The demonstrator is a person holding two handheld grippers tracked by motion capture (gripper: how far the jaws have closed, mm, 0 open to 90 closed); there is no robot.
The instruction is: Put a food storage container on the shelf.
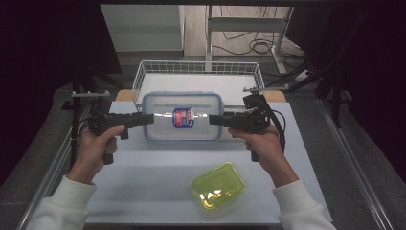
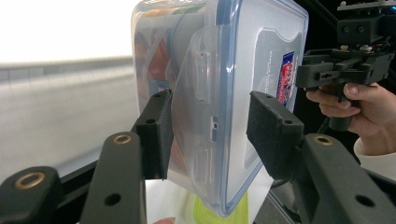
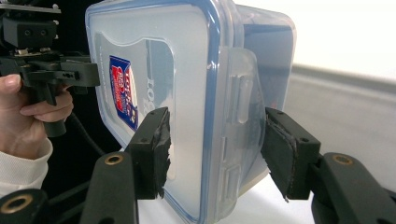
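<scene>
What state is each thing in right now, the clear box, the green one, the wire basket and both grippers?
Clear lidded container: lid on, side latches folded down.
Green container: no lid, on the table.
Wire basket: upright behind the container.
Left gripper: open, jaws astride one latch.
Right gripper: open, jaws astride the opposite latch.

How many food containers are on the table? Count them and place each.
2. The clear box with a blue-rimmed lid sits at the table's far middle, between the left gripper and right gripper. The green box sits near the front edge, right of centre.
</scene>
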